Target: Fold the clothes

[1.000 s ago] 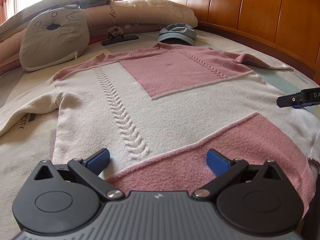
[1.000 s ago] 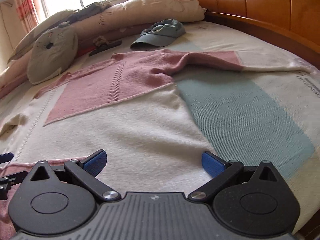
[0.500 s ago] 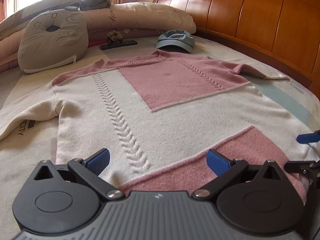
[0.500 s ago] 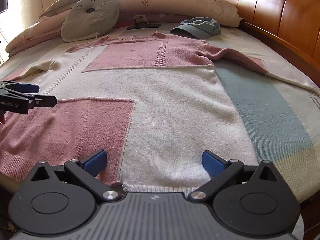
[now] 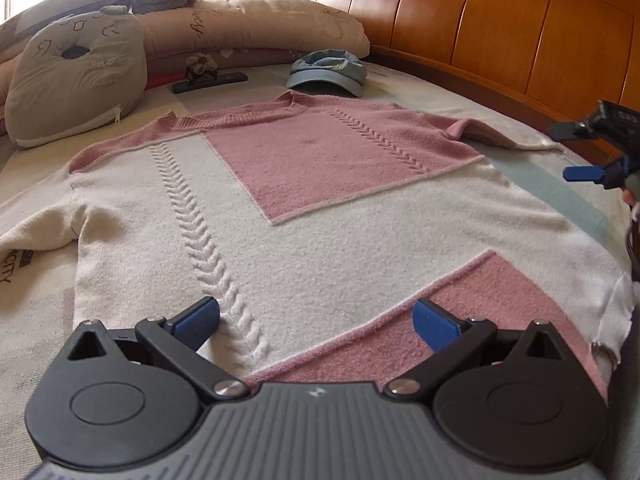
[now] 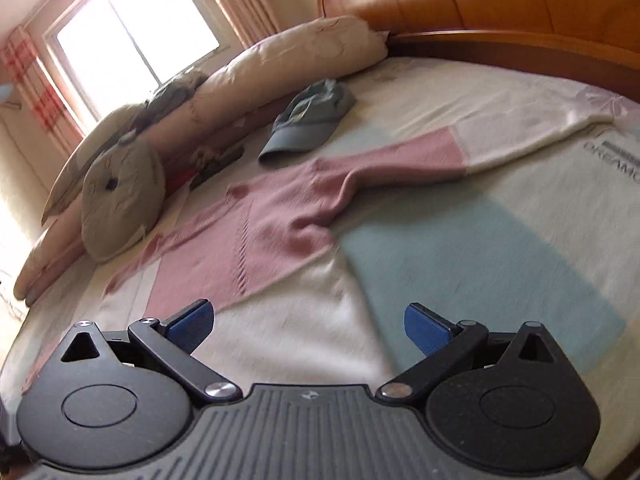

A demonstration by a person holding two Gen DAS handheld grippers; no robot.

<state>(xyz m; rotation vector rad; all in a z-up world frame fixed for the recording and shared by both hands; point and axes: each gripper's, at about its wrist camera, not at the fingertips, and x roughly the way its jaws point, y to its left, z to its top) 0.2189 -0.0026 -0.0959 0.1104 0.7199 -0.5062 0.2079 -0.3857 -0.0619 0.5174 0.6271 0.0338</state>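
A pink and cream knit sweater lies flat on the bed, front up, sleeves spread out to both sides. My left gripper hovers open over its hem, nothing between the blue pads. In the right wrist view the sweater shows its right half, with the pink and cream sleeve stretched toward the headboard. My right gripper is open over the sweater's right side edge, holding nothing. That same right gripper shows at the right edge of the left wrist view, above the bed.
A blue cap lies beyond the collar. A grey cushion and long pillows line the far side. The wooden headboard runs along the right. A dark flat object lies near the pillows.
My right gripper has lifted and swung from the hem toward the sweater's right side and sleeve. The left gripper has shifted only slightly over the hem.
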